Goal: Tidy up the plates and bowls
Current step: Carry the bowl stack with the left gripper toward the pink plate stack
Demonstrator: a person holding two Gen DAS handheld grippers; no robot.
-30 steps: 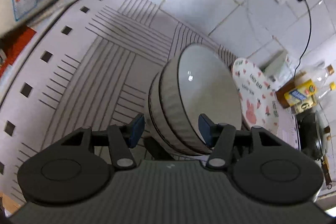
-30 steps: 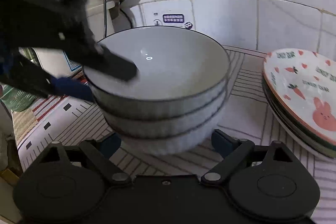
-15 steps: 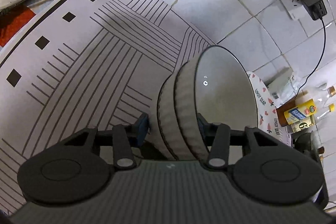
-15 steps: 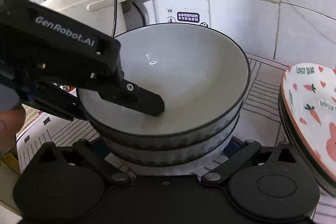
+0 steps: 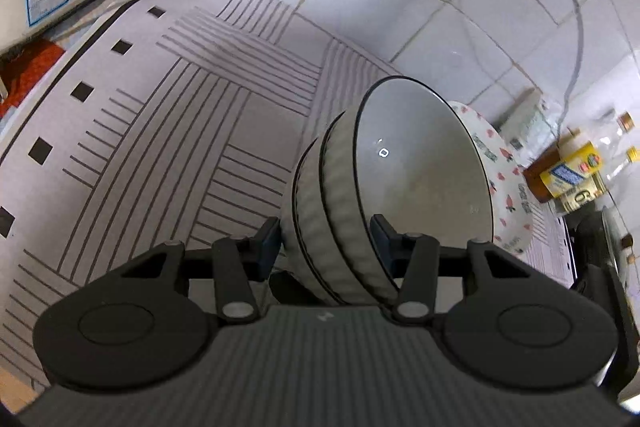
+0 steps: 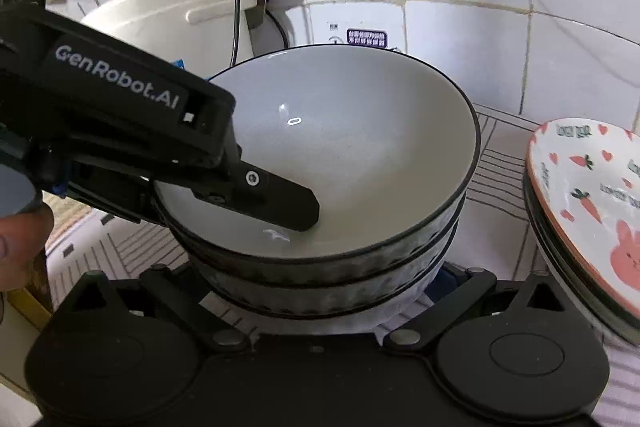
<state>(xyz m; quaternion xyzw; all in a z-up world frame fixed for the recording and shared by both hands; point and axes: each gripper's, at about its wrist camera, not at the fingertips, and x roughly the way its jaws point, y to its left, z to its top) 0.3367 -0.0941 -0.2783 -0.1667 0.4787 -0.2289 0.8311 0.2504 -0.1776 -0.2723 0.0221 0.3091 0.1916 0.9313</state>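
Left gripper [image 5: 326,241] clamps rim of stacked bowls [image 5: 400,179]; right gripper [image 6: 320,291] wide open round stack base, not touching.
Striped mat [image 5: 168,115] on counter, white tile wall [image 5: 420,7] behind; bowls grey, ribbed, dark-rimmed, beside carrot-print plates [image 6: 592,195].

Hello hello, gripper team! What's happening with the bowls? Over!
Left gripper clamped on bowl stack wall, one finger inside. Right gripper wide open around stack base. Plates close beside. Over.
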